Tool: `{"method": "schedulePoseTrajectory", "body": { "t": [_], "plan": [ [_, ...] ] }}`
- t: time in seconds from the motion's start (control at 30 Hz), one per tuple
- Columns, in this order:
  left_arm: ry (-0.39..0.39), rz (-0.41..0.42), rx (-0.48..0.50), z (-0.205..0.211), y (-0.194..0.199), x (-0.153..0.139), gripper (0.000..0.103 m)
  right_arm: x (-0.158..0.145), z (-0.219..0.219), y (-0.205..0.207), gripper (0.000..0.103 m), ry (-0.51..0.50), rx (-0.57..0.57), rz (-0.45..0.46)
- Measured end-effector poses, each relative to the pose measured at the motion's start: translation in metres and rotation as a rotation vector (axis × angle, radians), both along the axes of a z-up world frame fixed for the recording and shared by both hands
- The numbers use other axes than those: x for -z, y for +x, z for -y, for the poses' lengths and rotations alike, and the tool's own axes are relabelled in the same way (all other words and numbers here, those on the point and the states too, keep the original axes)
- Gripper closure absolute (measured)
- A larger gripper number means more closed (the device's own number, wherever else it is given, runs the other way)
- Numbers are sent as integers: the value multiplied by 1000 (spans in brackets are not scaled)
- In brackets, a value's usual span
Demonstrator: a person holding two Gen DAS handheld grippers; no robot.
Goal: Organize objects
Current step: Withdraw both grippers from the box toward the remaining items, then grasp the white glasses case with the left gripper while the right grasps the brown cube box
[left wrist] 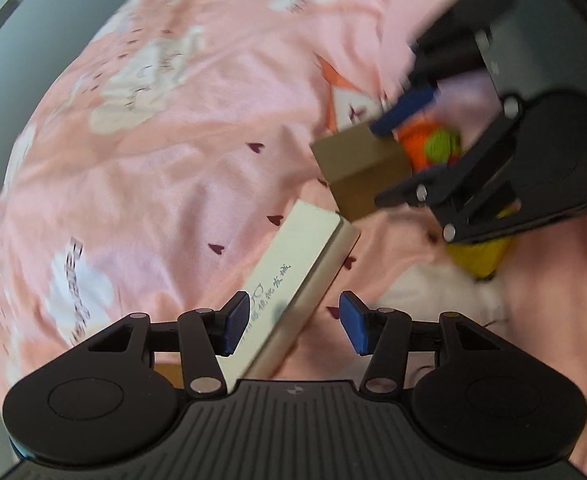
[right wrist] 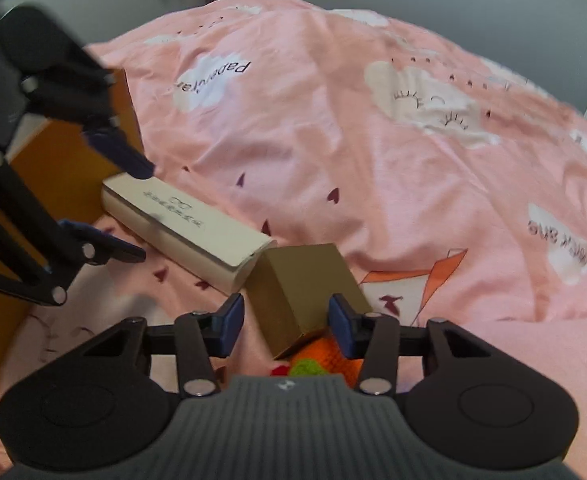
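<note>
A long white box (left wrist: 293,276) with printed lettering lies on the pink bedspread (left wrist: 153,160). One end of it sits between the pads of my left gripper (left wrist: 296,324), which is open: the right pad stands clear of the box. Just beyond it is a small brown cardboard box (right wrist: 301,288). My right gripper (right wrist: 287,328) straddles this box and is open, with a gap showing at its left pad. In the right wrist view the white box (right wrist: 189,224) lies left of the brown one, and the left gripper (right wrist: 145,213) straddles its far end.
An orange knitted toy (right wrist: 325,354) with green and red bits lies under the brown box's near edge. A yellow object (left wrist: 477,256) sits behind the right gripper. A big orange-brown carton (right wrist: 61,168) stands at the bed's left. Grey walls ring the bed.
</note>
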State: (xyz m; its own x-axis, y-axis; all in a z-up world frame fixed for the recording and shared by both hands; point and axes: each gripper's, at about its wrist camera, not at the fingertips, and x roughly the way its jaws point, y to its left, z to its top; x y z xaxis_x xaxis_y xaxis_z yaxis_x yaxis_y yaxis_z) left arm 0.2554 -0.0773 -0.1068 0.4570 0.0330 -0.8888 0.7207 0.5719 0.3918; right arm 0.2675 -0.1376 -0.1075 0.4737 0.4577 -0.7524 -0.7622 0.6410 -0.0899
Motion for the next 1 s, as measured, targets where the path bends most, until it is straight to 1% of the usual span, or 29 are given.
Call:
{"method": "schedulePoseTrajectory", "body": {
  "t": [0.07,0.23,0.27,0.33,0.43,0.53,0.6,0.63,0.73,0.8,0.97,1.0],
  "plan": [
    [57,-5,40,6,2,13,41,4,-1,0,53,-14,-9,23],
    [146,-53,100,12,7,36,40,13,0,5,46,-23,-25,43],
    [173,-37,110,14,6,41,40,15,0,5,43,-28,-31,46],
    [212,-16,116,16,9,49,40,17,-1,4,42,-42,-43,58],
    [222,-11,119,17,14,55,42,19,-4,3,41,-75,-61,81],
    [252,27,152,17,11,60,51,23,-8,3,39,-101,-72,96],
    [266,45,183,16,9,61,52,25,-10,2,36,-120,-87,111],
    [263,50,187,14,8,60,53,26,-12,2,35,-129,-94,119],
    [248,70,189,13,5,55,58,30,-16,3,34,-160,-95,143],
    [248,91,193,13,4,52,62,31,-18,6,37,-178,-88,157],
    [232,97,189,13,6,46,64,27,-22,11,45,-204,-96,170],
    [226,98,186,12,8,45,65,26,-22,12,45,-209,-101,172]
  ]
}}
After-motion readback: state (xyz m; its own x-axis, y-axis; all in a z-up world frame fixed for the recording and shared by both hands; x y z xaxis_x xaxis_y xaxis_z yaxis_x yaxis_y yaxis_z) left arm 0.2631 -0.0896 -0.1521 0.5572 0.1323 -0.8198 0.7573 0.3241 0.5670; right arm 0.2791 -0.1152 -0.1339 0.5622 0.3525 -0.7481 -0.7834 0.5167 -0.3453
